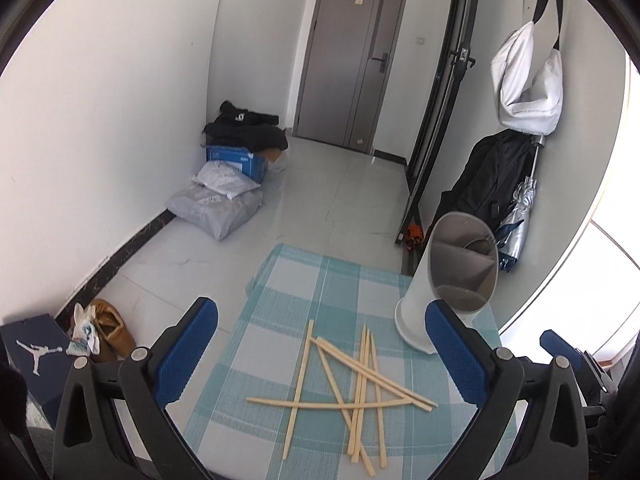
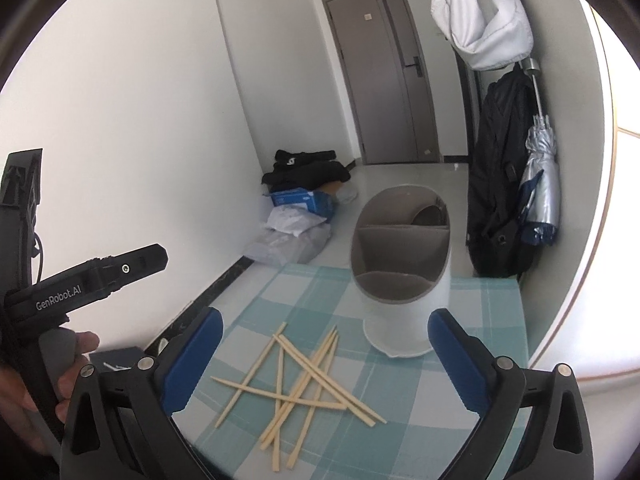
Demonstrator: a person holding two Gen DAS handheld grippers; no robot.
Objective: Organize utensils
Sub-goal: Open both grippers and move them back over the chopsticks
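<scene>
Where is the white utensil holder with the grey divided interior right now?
The white utensil holder stands upright near the far right of the checked tablecloth, just beyond the scattered wooden chopsticks in both wrist views.

Before me on the checked surface (image 1: 280, 280): about nine wooden chopsticks (image 1: 352, 392), crossed in one loose heap, the exact count uncertain where they overlap; and one white holder (image 1: 416, 312) with three visible compartments, near the far right corner.

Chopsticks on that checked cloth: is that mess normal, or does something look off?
The chopsticks lie scattered and crossing one another on the checked tablecloth instead of standing in the divided white holder behind them, whose visible compartments hold none. Nothing looks spilled or broken.
</scene>
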